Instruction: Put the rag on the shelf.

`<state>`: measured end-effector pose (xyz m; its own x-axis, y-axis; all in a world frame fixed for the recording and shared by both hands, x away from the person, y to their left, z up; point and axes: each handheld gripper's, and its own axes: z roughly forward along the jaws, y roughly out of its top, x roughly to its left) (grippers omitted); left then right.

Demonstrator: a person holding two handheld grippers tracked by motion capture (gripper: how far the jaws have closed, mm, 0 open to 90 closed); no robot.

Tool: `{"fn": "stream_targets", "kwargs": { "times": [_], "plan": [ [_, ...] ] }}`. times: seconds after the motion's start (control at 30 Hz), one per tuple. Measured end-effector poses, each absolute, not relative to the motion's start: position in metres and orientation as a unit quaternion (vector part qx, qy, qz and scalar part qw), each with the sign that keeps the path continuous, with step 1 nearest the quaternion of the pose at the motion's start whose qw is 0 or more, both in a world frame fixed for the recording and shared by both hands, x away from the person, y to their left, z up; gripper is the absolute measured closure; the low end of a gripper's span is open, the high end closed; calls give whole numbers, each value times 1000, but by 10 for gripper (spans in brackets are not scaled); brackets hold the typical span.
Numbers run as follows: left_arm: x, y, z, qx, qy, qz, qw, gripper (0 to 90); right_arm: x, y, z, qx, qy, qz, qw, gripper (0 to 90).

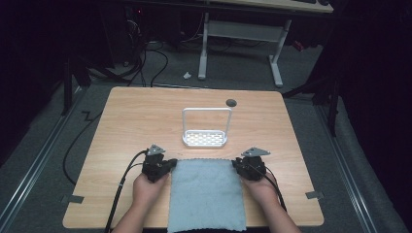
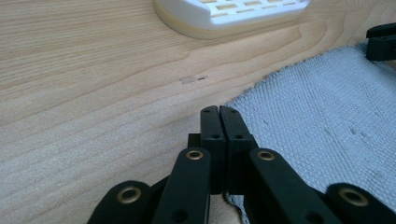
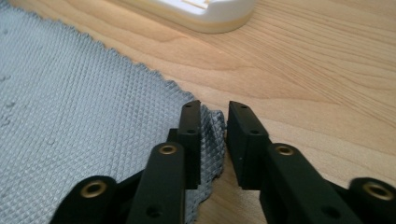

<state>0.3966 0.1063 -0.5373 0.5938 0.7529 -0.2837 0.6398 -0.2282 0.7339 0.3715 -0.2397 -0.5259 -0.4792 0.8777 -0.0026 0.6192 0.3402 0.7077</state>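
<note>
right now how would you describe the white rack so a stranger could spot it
Start at the wooden table. Past the far edge of the grey cloth, near the middle, stands the white rack. It has a slotted base with a tall hoop handle, and is the only white thing there.

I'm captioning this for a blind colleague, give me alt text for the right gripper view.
The right claw, jaws slightly apart, straddles a bunched corner of a grey waffle-textured cloth lying on a light wooden table. The rounded base of a white rack sits at the top edge.
</note>
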Motion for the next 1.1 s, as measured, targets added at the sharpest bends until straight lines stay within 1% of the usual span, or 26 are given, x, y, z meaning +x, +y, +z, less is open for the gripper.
{"fn": "stream_targets", "kwargs": {
  "times": [0.03,0.07,0.13,0.23,0.37,0.43,0.53,0.57,0.67,0.77,0.93,1.1],
  "plan": [
    [396,106,-537,781,446,65,432,889,371,-238,-525,468,798,327,193,832],
    [396,106,-537,782,445,65,432,889,371,-238,-525,468,798,327,193,832],
    [396,106,-537,783,443,66,432,889,371,-237,-526,462,801,330,190,889],
    [395,106,-537,785,437,69,434,890,369,-236,-525,457,804,327,194,896],
    [390,106,-534,788,421,81,442,890,362,-238,-522,452,794,352,206,896],
    [381,108,-530,777,411,96,467,890,354,-240,-516,447,784,374,213,896],
    [375,108,-524,779,400,107,470,891,347,-243,-512,443,775,393,221,896],
    [368,109,-518,772,395,119,483,891,345,-244,-512,442,772,398,222,896],
    [362,109,-514,764,395,120,497,891,341,-243,-511,440,769,404,227,896],
    [355,106,-510,763,385,130,503,890,335,-244,-503,432,760,425,233,896],
    [350,110,-501,748,384,135,524,891,328,-244,-495,425,751,442,243,896],
    [344,114,-488,734,374,152,547,891,321,-243,-480,409,735,470,267,896]
  ]
}}
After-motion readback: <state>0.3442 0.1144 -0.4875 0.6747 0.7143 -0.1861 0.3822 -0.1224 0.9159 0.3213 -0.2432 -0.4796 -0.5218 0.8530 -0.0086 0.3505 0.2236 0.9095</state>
